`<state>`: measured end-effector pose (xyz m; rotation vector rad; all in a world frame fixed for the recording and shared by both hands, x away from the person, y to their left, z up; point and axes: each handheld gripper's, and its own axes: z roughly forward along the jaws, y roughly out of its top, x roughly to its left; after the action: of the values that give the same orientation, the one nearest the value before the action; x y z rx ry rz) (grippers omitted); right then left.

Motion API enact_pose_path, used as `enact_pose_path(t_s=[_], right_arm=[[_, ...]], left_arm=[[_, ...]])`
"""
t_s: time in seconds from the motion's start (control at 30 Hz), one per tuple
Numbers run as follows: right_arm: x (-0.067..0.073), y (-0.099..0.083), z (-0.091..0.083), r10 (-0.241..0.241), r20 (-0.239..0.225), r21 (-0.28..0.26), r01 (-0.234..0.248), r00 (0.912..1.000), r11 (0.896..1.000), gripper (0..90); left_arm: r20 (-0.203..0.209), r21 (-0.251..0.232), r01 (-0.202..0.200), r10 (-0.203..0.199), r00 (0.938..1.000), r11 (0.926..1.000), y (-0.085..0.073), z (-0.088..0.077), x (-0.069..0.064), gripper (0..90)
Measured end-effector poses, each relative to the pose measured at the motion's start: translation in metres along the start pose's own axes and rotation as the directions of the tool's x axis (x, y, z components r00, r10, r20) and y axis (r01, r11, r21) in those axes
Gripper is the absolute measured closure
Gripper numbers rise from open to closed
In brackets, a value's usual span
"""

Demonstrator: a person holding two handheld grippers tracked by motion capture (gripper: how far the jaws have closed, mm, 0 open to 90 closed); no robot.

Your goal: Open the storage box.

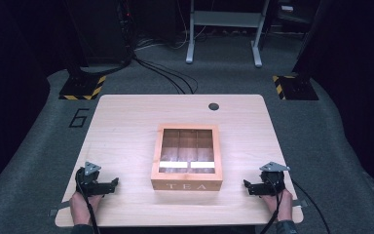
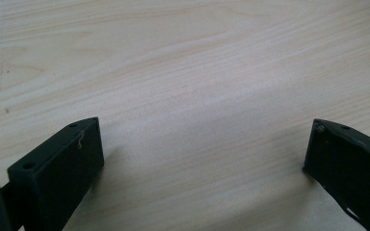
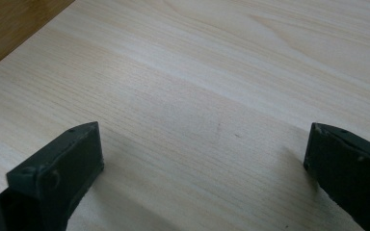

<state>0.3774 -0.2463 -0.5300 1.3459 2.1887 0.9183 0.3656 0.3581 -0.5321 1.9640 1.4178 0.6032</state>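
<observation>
A wooden tea box (image 1: 187, 157) with a clear lid and "TEA" on its front stands shut in the middle of the table (image 1: 126, 122). My left gripper (image 1: 111, 184) rests on the table near the front left corner, pointing right toward the box, a hand holding it. In the left gripper view the left gripper (image 2: 204, 144) stands open with bare wood between its jaws. My right gripper (image 1: 247, 186) rests near the front right corner, pointing left toward the box. In the right gripper view the right gripper (image 3: 204, 147) is open over bare wood, and the box's side (image 3: 9, 24) shows at the top left.
A round black grommet (image 1: 214, 106) sits near the table's far edge. Beyond the table lie floor cables (image 1: 165, 73), a white stand's legs (image 1: 224, 29), and yellow-black striped bases (image 1: 83, 87) at the left and right.
</observation>
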Motion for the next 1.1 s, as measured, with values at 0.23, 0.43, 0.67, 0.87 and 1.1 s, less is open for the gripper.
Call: enact_pose_path(t_s=[0.23,0.43,0.67,0.87,1.1], right_arm=[[0.001,0.000,-0.002,0.006,-0.007,-0.013,-0.006,1.0000,1.000,0.0],[0.005,0.001,-0.009,0.002,-0.029,-0.027,-0.002,0.9996,1.000,0.0],[0.034,0.009,-0.027,-0.040,-0.114,-0.092,0.030,0.9927,0.995,0.0],[0.064,0.013,-0.027,-0.075,-0.180,-0.119,0.054,0.9808,0.991,0.0],[0.081,0.022,-0.025,-0.098,-0.221,-0.132,0.069,0.9703,0.989,0.0]], left_arm=[[-0.006,-0.002,0.002,-0.002,1.0000,1.0000,0.000,0.000,-0.001,0.1],[-0.010,0.000,0.005,-0.005,0.9999,1.0000,0.000,0.000,0.000,0.1],[-0.017,-0.001,0.010,-0.011,0.9998,0.9999,0.000,-0.001,0.000,0.2],[-0.020,-0.005,0.011,-0.011,0.9997,0.9999,-0.001,0.000,-0.001,0.2],[-0.023,-0.008,0.012,-0.012,0.9997,0.9999,-0.001,0.000,-0.001,0.3]])
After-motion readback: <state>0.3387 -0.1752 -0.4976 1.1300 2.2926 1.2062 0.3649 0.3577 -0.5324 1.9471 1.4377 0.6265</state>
